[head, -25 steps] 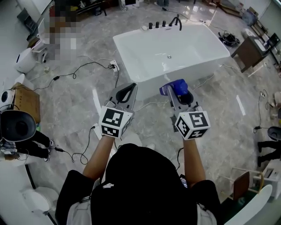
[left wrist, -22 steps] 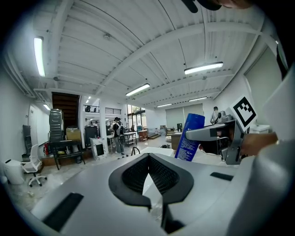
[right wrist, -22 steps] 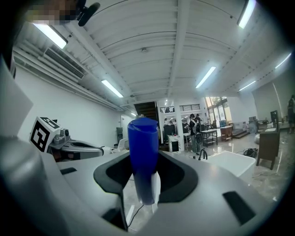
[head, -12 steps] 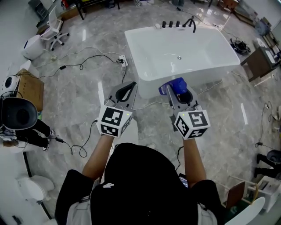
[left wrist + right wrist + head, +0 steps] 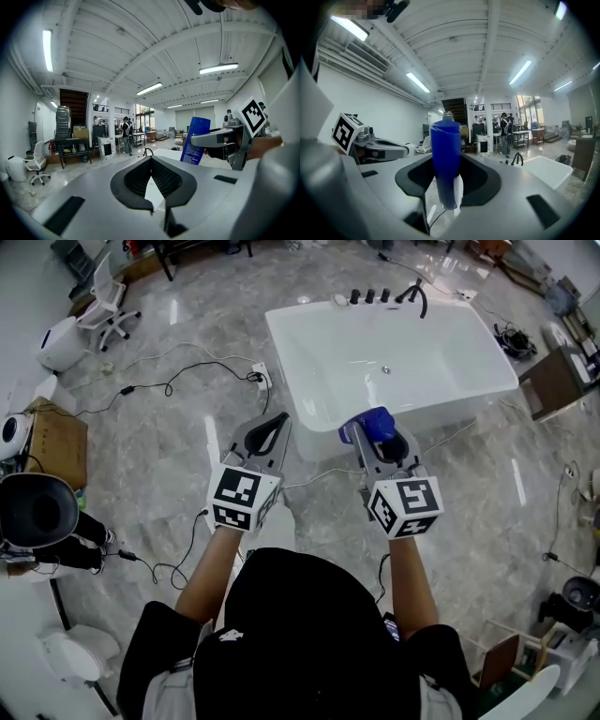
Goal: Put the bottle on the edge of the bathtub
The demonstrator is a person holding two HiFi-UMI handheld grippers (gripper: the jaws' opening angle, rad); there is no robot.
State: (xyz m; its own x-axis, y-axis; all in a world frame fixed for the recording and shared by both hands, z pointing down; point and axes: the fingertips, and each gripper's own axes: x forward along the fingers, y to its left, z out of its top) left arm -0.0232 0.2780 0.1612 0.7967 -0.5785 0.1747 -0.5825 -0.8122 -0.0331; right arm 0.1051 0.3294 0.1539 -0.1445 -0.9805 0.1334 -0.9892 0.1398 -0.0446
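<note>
A blue bottle (image 5: 378,422) stands upright between the jaws of my right gripper (image 5: 376,433), which is shut on it. In the right gripper view the bottle (image 5: 446,159) fills the middle. It hangs above the floor, just in front of the near wall of the white bathtub (image 5: 412,352). Beside it on the left, my left gripper (image 5: 272,426) is at the same height, shut and empty. The left gripper view shows its tips (image 5: 151,159) together, with the bottle (image 5: 194,140) off to the right.
A black faucet (image 5: 419,292) and knobs sit at the tub's far end. Cables (image 5: 178,381) and a power strip (image 5: 261,378) lie on the marble floor at the left. A brown side table (image 5: 553,381) stands right of the tub, and an office chair (image 5: 103,306) far left.
The bathtub has slid lower and nearer in the head view as the person moves toward it. Both grippers keep the same pose, and the bottle stays gripped.
</note>
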